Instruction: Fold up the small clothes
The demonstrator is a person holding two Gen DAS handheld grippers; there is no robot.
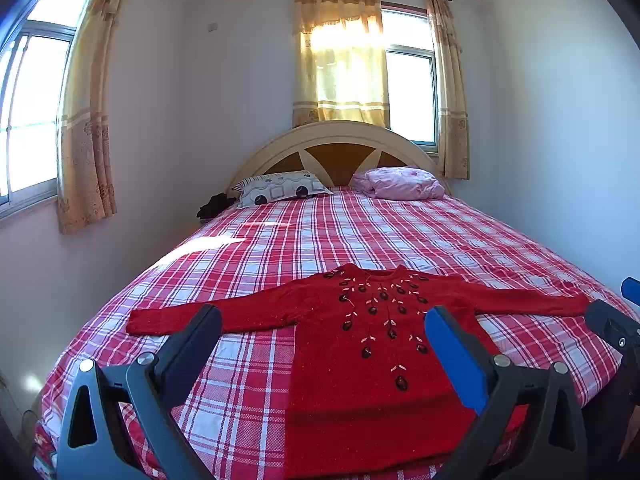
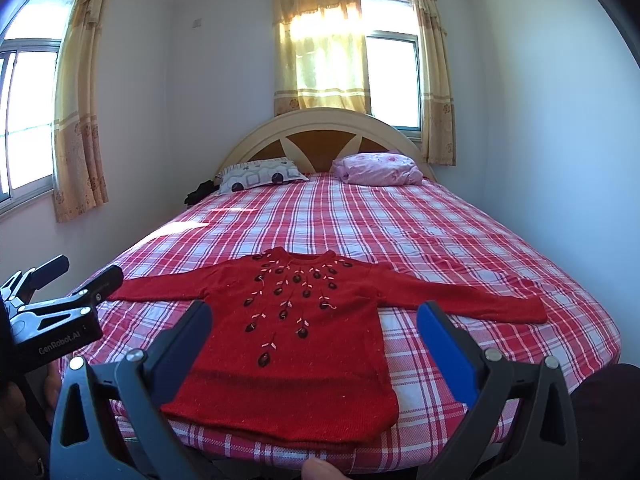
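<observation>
The left gripper (image 1: 322,312) hangs over the near end of the bed with its fingers (image 1: 198,330) spread wide and nothing between them. Its dark left finger sits in front of the sweater's left sleeve, and its blue-padded right finger overlaps the garment's right flank in the view; whether either touches the knit is hard to judge from this angle. The red sweater (image 1: 360,360) lies flat, front up, on the checked bedspread (image 1: 360,232), both sleeves stretched out sideways, the collar toward the headboard and the hem at the near edge of the bed. Dark beads and pale stitches run down from the neckline.

The right gripper (image 2: 314,312) is likewise open and empty, its fingers framing the body of the sweater from the near side, with the hem just beyond them. In its view the left gripper appears at the left edge, near the end of the left sleeve.

A window with yellow curtains (image 1: 86,120) is set in the left wall. At the head of the bed, a patterned pillow (image 1: 280,188) lies on the left and a pink bundle of cloth (image 1: 400,183) on the right, both against an arched headboard (image 1: 336,140). A second curtained window stands behind it, and a white wall closes the right side.
</observation>
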